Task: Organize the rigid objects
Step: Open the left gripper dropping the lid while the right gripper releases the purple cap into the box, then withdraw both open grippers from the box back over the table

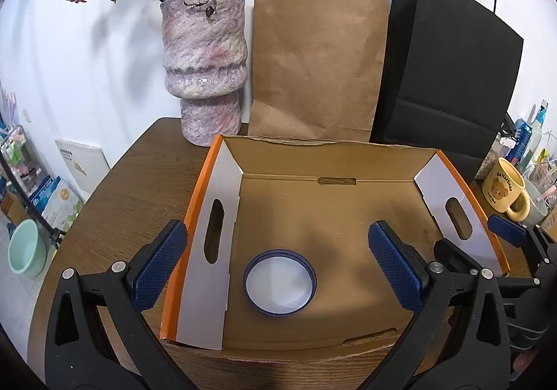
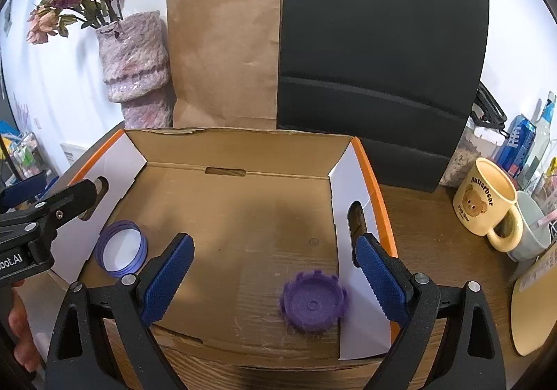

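An open cardboard box (image 1: 334, 160) with orange and white side flaps sits on the wooden table; it also shows in the right wrist view (image 2: 243, 149). A blue-rimmed white lid (image 1: 280, 282) lies on the box floor at the front left, and also shows in the right wrist view (image 2: 122, 252). A purple notched cap (image 2: 313, 304) lies on the box floor at the front right. My left gripper (image 1: 278, 261) is open and empty above the lid. My right gripper (image 2: 275, 280) is open and empty, with the purple cap between its fingers and below them.
A pink vase (image 1: 205, 66) with dried flowers, a brown paper bag (image 1: 316, 66) and a black paper bag (image 1: 449, 73) stand behind the box. A yellow bear mug (image 2: 487, 202), cans and a bottle crowd the right. A yellow plate (image 2: 536, 306) lies at the right edge.
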{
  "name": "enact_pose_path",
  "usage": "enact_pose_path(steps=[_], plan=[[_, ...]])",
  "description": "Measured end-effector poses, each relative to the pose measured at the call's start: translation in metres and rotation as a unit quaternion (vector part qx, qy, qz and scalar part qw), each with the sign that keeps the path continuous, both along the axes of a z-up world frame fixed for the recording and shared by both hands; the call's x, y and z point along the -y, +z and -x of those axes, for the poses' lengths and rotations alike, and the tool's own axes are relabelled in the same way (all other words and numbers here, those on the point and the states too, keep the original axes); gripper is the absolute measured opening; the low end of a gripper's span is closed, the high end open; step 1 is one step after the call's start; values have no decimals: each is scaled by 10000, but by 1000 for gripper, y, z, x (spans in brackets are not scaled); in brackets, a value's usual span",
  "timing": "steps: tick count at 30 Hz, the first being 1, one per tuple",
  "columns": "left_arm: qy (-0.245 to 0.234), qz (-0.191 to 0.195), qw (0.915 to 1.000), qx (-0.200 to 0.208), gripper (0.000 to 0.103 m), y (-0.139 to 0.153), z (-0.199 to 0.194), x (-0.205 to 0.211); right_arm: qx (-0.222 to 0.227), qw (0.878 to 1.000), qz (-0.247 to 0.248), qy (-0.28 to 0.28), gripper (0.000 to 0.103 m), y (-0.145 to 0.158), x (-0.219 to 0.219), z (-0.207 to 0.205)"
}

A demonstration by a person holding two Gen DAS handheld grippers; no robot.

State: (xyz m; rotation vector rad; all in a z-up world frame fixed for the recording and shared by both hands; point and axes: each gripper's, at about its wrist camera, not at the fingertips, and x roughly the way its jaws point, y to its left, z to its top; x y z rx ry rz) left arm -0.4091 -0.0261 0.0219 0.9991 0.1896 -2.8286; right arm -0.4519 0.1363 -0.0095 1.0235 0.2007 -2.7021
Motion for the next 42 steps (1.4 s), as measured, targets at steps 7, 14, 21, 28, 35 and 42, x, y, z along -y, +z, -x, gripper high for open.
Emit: enact_pose_path(steps=[7,14,21,28,35,42], plan=[[-48,-24,9999,-114,103,7,-7,-1,-151,9999,7,49,97,11,2,-9],[-111,-124,9997,-191,103,17,-17,2,-264,9996,135,22,97,23,-2,-19],[-182,-176,9993,-270,103,24,-34,4,-478,9987,182,70,97,38,-5,-43],[-197,-179,9990,-360,103,31,-57,8,-568,9982,164,80,97,44,-10,-69],[-237,-146,9986,-459,103,36,-84,8,-650,9977,181,114,97,48,-17,-101],[-323,-78,9979,-561,103,40,-114,4,-714,9972,173,161,97,49,-21,-131]])
